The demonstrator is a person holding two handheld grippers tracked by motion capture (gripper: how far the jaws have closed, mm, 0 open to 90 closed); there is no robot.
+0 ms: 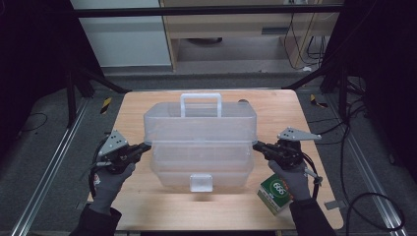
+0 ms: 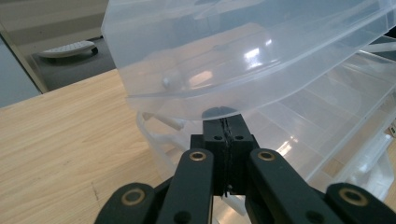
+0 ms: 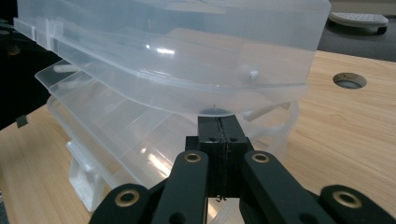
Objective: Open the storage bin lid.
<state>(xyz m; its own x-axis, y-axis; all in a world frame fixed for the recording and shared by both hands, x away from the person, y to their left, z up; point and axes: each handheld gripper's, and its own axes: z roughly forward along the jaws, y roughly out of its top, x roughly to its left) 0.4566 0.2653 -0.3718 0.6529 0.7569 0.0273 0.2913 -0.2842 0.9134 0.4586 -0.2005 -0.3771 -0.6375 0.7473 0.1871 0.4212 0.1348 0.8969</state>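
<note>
From the high view I see the clear plastic storage box (image 1: 199,142) sitting in the middle of the wooden bench (image 1: 133,105), its white handle (image 1: 200,101) standing up on top and a white latch (image 1: 201,182) on the front wall facing me. My left gripper (image 1: 145,146) comes in at the box's left end with its jaws pressed together, tips right under the edge of the upper lid section. My right gripper (image 1: 256,145) mirrors it at the box's right end, jaws likewise closed and holding nothing. A green and white carton (image 1: 274,193) lies on the bench near the front right corner, just beside my right hand (image 1: 291,178).

In the left gripper view my left gripper (image 2: 225,122) has its two black jaws flat against each other with nothing between them, and the tips meet the underside of the box's raised lid (image 2: 243,51); the lower tray (image 2: 327,121) lies beyond.

In the right gripper view my right gripper (image 3: 217,120) is also fully closed and empty, tips touching the lid's (image 3: 177,46) lower rim, with a round hole (image 3: 349,80) in the bench off to the right
</note>
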